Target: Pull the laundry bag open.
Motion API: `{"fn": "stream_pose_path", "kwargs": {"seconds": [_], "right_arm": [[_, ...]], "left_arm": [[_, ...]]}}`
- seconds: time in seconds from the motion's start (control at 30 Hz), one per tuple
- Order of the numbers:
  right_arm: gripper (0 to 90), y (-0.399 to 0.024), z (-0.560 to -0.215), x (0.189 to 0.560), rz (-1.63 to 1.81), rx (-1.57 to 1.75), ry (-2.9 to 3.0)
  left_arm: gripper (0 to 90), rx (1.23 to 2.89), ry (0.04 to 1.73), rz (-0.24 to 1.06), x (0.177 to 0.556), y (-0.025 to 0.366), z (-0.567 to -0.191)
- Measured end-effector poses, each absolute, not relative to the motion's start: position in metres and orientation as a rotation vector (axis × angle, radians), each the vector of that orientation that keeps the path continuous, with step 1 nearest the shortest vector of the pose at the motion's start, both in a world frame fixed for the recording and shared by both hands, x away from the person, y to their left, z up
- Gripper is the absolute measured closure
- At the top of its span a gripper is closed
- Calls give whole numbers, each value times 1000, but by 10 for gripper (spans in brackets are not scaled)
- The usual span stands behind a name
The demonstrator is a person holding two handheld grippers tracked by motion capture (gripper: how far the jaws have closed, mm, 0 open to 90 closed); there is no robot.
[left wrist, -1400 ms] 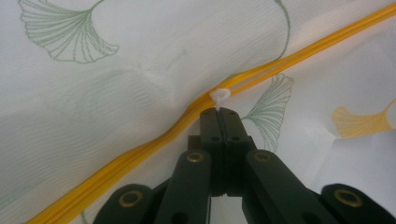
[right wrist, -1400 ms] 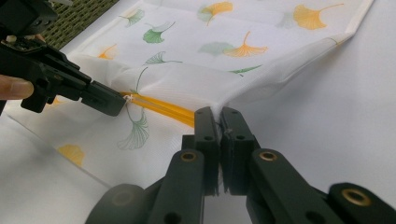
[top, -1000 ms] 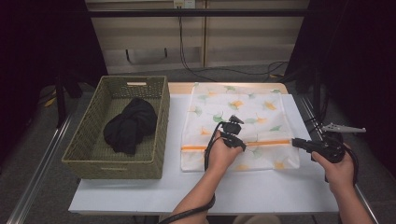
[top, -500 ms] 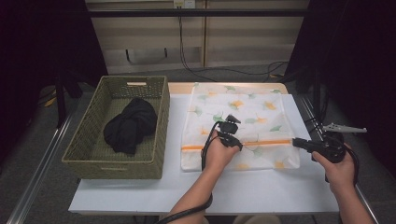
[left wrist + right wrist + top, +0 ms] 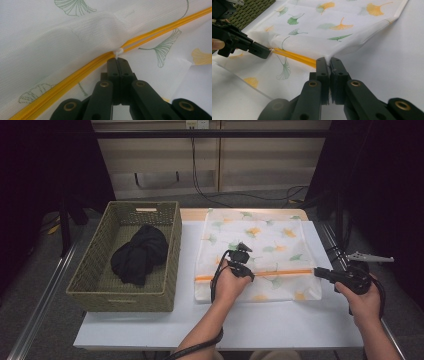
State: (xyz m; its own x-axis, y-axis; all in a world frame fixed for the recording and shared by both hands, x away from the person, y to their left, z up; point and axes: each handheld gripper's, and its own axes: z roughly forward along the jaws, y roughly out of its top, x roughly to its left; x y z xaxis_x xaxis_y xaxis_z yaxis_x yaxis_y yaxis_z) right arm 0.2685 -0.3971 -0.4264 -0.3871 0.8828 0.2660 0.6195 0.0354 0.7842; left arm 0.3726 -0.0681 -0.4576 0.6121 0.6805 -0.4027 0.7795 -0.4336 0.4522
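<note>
Our left gripper (image 5: 117,59) is pinching the small white zipper pull (image 5: 118,51) of the laundry bag (image 5: 260,240), its two black jaws pressed flat together with the tab caught at their very tips. In the left gripper view we are seeing the orange zipper (image 5: 75,72) running diagonally across the mesh: it is looking joined on the near side of the pull and split into two strands beyond it, with a fold of white mesh humped up just behind.

Our right gripper (image 5: 328,60) is clamping the bag's edge at the end of the zipper, jaws closed on a pinch of white fabric that is rising into a small peak between the tips. In the right gripper view the orange zipper is stretching from our tips toward the left gripper (image 5: 259,51), which is gripping at its far end.

From the high view we are holding both tools low over the white table (image 5: 280,325). The left hand (image 5: 231,282) is sitting over the middle of the bag's near half, and the right hand (image 5: 362,297) is resting at the table's right side, its gripper (image 5: 320,271) touching the bag's right edge. The bag, white with green and orange leaf prints, is lying flat on the table. Just beside it on the left a woven basket (image 5: 95,280) is holding a bundle of black cloth (image 5: 140,252).
</note>
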Motion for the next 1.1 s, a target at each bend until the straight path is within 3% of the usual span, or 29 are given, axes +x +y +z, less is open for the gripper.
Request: {"fn": "stream_pose_path", "kwargs": {"seconds": [1.1], "right_arm": [[867,-399,-427,267,1288,1538,2024]], "left_arm": [[900,2231,1163,-216,372,-56,-455]]}}
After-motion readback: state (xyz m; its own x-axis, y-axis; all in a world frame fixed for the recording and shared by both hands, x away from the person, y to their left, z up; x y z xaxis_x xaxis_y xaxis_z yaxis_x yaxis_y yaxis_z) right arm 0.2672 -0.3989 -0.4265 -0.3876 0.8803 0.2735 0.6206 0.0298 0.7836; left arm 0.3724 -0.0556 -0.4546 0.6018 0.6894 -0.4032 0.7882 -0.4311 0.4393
